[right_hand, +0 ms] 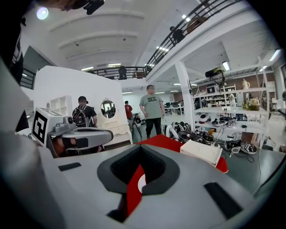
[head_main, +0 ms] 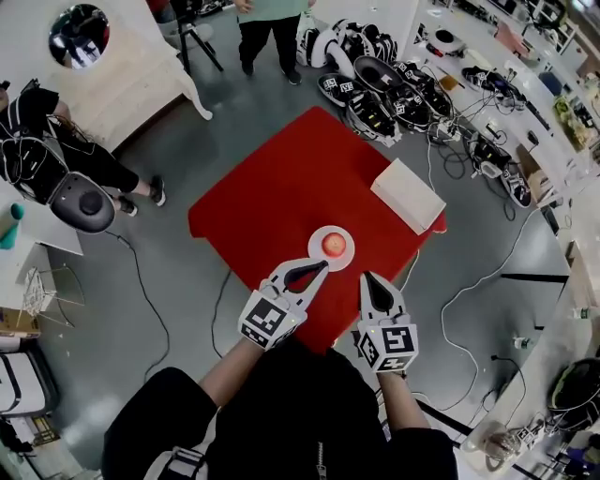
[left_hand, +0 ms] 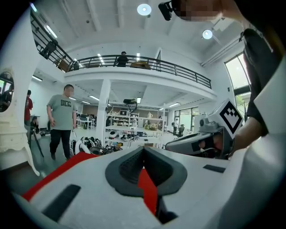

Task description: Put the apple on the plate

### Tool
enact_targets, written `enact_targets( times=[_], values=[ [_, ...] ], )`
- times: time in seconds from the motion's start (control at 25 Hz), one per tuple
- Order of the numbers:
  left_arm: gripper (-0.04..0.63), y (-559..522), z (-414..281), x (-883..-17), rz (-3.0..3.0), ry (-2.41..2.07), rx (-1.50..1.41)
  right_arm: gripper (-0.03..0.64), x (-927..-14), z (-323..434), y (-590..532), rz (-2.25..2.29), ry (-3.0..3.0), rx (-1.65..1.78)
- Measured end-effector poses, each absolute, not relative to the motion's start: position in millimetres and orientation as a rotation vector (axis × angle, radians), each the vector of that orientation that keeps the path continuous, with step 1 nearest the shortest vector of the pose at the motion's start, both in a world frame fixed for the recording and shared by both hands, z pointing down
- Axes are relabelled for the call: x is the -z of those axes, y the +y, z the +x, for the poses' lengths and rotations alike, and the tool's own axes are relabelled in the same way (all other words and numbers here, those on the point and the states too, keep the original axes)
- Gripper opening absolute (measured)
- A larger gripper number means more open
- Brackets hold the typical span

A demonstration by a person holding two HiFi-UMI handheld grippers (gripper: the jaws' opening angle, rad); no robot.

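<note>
A red apple (head_main: 333, 245) lies on a small white plate (head_main: 316, 255) near the front edge of the red-covered table (head_main: 272, 197). My left gripper (head_main: 319, 267) hangs just in front of the plate, raised off the table, with its jaws shut and nothing between them. My right gripper (head_main: 367, 277) is to the right of the plate, and its jaws also meet on nothing. In the right gripper view a sliver of the plate (right_hand: 141, 182) shows through the slit of the jaws. The left gripper view shows only red cloth there.
A flat white box (head_main: 408, 194) lies on the table's right corner. A person (head_main: 270, 28) stands beyond the table and another (head_main: 47, 141) sits at the left. Helmets and devices (head_main: 394, 94) line the floor at the back right, with cables trailing round the table.
</note>
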State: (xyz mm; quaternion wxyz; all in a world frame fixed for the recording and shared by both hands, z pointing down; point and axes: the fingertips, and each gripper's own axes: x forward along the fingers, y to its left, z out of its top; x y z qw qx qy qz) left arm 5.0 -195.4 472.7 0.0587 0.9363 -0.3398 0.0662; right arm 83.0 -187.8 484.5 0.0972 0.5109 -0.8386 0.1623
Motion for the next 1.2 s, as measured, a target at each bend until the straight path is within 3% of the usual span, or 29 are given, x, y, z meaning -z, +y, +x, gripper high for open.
enact_targets(
  times=[1.2],
  values=[
    [0.005,-177.7,11.3,-476.5,2.835,-1.005,-0.197,0.009,-488.7,65.9,-164.5,1.426,-2.486,-0.418]
  ],
)
